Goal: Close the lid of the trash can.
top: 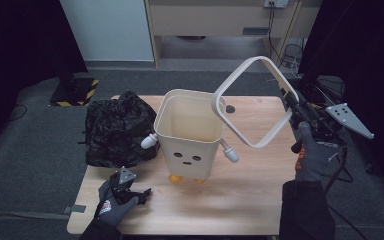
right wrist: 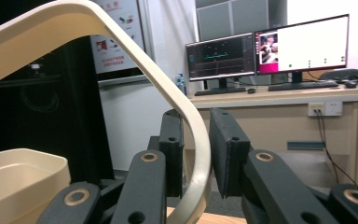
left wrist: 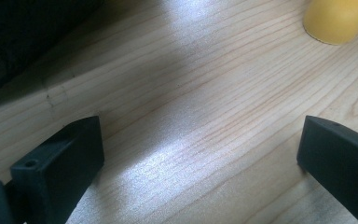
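So we're pinching the cream ring (top: 250,102) in our right gripper (top: 291,102) above the bin (top: 187,135), while our left gripper (top: 139,192) is sitting wide open near the tabletop's (top: 240,195) front-left corner.

Through the right gripper view I saw my right gripper (right wrist: 196,154) closed on the cream ring frame (right wrist: 186,116), one black jaw on each side of the band. From the jaws the frame arched up and away to the left, out past the top corner. Below that arch, at the lower left of the frame, sat the rim of the cream bin (right wrist: 23,168). Behind the frame, to its right, a desk (right wrist: 279,95) carried two lit monitors (right wrist: 265,51) and a keyboard (right wrist: 298,85). A wall poster (right wrist: 116,37) hung just behind the frame's curve.
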